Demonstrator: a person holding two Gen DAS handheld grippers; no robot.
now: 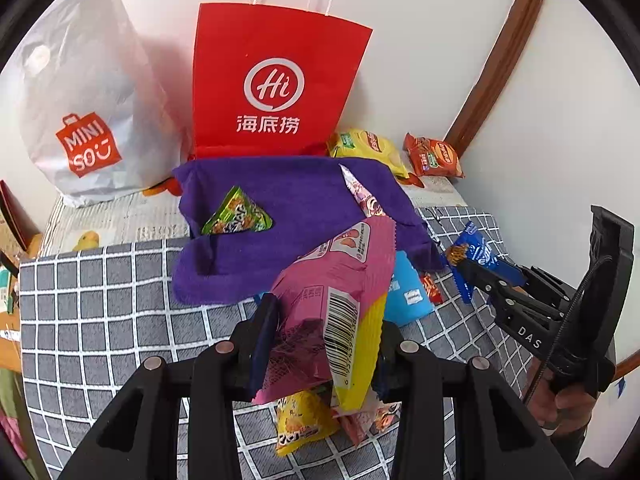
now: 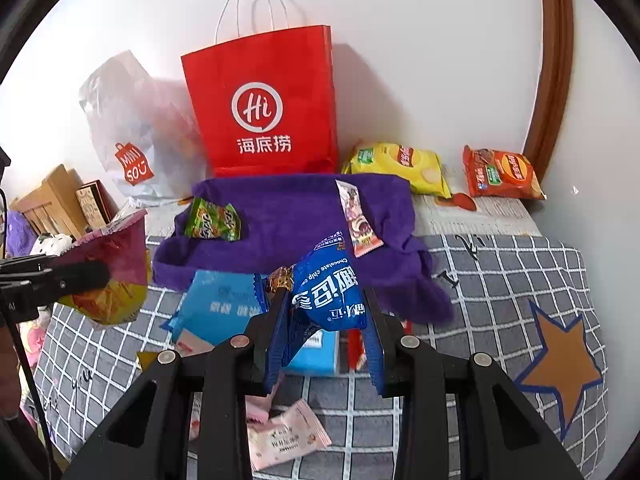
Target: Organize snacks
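left hand-held gripper clamps pink packet | right hand-held gripper clamps blue packet | purple towel ahead

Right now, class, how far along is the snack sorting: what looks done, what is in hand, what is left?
Done: a green packet and a slim pink packet lie on the purple towel. In hand: the left gripper holds a pink and yellow bag; the right gripper holds a blue cookie packet. Left: loose packets on the checked cloth, plus the yellow chip bag and orange chip bag by the wall.
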